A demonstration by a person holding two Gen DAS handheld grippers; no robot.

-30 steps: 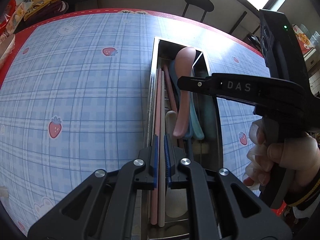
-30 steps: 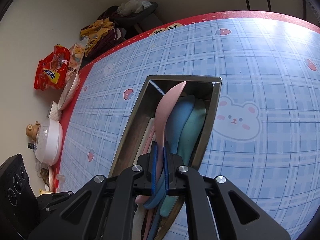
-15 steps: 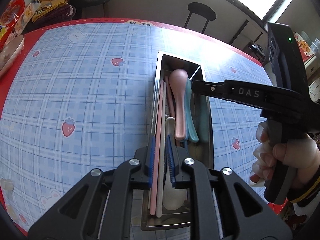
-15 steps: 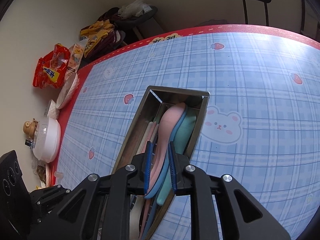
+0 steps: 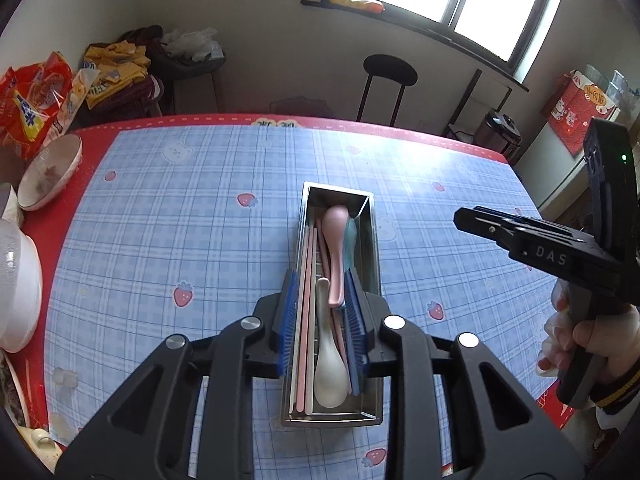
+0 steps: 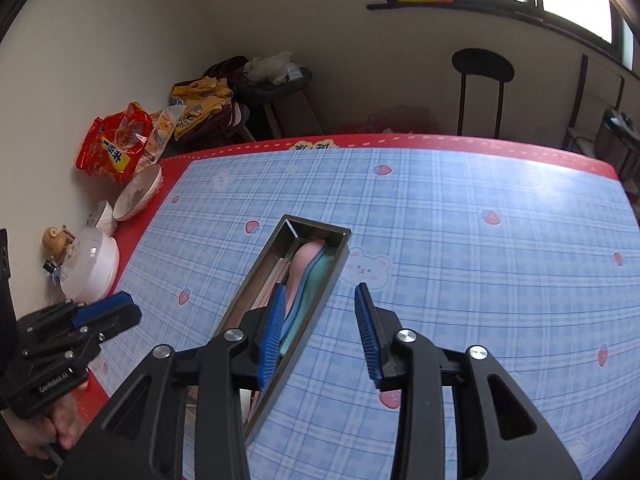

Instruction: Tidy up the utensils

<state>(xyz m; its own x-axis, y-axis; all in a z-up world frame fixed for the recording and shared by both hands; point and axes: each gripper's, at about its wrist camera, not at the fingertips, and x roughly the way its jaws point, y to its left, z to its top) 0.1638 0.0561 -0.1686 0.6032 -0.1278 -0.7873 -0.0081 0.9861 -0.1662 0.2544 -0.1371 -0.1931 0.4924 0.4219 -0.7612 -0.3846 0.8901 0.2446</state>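
A long metal tray (image 5: 371, 216) lies lengthwise on the blue checked tablecloth. In it are a pink spoon (image 5: 334, 248), a white spoon (image 5: 330, 376), a teal spoon (image 5: 351, 236) and pink and white chopsticks (image 5: 306, 300). My left gripper (image 5: 322, 320) hovers above the tray's near half, jaws opening, with nothing pressed between the pads. My right gripper (image 6: 320, 328) hangs over the tray's right wall (image 6: 340, 256), jaws also opening and holding nothing; the pink spoon (image 6: 308, 256) lies below it. Each gripper shows in the other's view: the right (image 5: 480, 220), the left (image 6: 120, 308).
Along the table's left red border stand a tilted bowl (image 5: 50, 176), a white lidded container (image 5: 16, 280) and snack bags (image 5: 28, 108). A black stool (image 5: 390, 70) stands beyond the far edge. A hand (image 5: 592, 336) holds the right gripper's handle.
Both grippers have risen away from the tray and their jaws have parted. The left let go of the chopsticks, the right let go of the pink spoon, which now lies flat in the tray.
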